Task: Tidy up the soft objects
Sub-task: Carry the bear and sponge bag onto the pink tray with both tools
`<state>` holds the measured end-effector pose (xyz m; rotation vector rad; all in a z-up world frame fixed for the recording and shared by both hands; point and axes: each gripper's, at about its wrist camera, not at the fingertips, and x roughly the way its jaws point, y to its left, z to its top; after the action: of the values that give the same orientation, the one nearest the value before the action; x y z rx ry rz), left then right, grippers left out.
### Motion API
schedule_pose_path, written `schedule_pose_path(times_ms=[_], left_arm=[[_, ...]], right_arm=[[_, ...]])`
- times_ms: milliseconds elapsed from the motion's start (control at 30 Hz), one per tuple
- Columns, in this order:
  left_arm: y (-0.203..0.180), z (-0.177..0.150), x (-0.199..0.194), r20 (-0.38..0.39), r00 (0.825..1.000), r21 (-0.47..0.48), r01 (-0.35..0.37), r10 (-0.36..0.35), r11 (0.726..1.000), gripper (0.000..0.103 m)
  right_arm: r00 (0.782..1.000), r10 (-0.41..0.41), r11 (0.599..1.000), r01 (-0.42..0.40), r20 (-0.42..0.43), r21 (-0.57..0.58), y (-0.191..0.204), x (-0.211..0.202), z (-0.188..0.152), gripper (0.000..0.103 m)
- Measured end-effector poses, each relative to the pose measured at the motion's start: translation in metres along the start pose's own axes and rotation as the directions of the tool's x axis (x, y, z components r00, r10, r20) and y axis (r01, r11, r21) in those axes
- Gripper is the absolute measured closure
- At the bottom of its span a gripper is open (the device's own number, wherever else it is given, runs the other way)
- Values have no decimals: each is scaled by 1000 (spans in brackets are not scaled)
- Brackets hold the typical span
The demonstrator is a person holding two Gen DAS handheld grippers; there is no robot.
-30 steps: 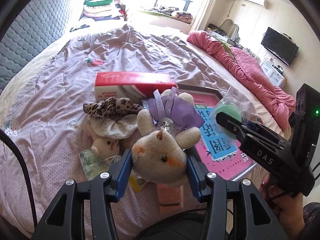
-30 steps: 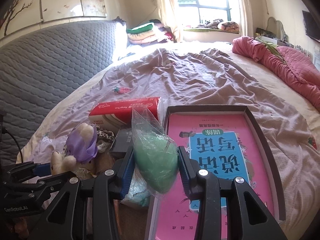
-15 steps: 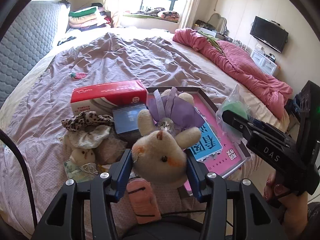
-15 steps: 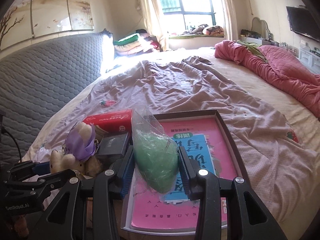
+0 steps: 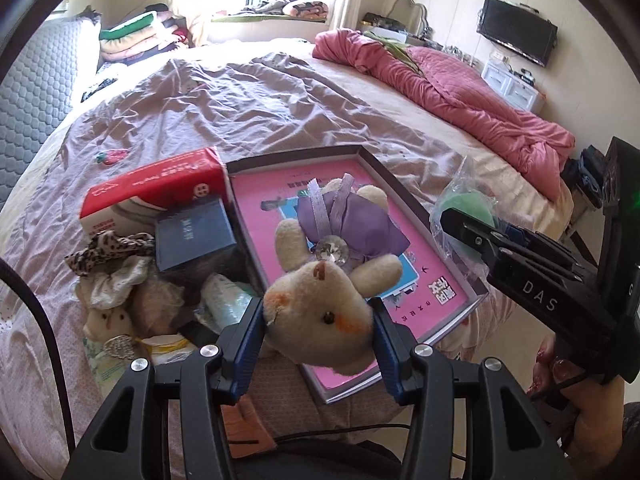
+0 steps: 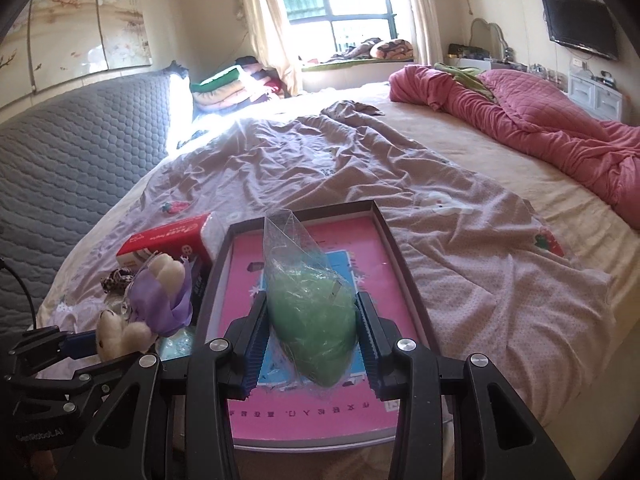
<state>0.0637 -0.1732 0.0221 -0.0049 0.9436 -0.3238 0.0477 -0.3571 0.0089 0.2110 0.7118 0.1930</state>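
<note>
Now both toys carried over the pink-lined box (image 6: pixel 404 264), left hand-held gripper (image 5: pixel 318 320) still clamping plush bear (image 5: pixel 320 312), right hand-held gripper (image 6: pixel 310 336) bagged green toy (image 6: pixel 312 312).

Beyond the pink box (image 6: pixel 404 276), the bed's (image 6: pixel 460 184) middle and far side lie open to me, only rumpled sheet. Along the bed's near left edge the red carton (image 5: pixel 160 188), blue box (image 5: pixel 194 234) and a heap of small soft things (image 5: pixel 120 280) block my way. The rose quilt (image 6: pixel 560 136) fills the right edge.
</note>
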Motion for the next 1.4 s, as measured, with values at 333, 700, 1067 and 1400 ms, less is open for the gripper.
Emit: schedule_pose_path(times_ms=[333,700,1067,1400], left_arm=[[-28,1,45,-103,995,56,9,-4,998,52],[-39,-4,76,-177,984,89,14,2,996,52],[-43,-6,91,-215,976,109,0,24,994,52],[-43,-11,96,-233,972,121,-12,40,993,51]], right_arm=[[995,-46,999,47,-92,7,-24,22,-17,60],[978,-98,995,95,-186,-27,-31,46,-32,60],[970,-125,992,120,-211,-37,-34,53,-40,60],[962,-148,989,138,-228,-57,-33,58,-44,60]])
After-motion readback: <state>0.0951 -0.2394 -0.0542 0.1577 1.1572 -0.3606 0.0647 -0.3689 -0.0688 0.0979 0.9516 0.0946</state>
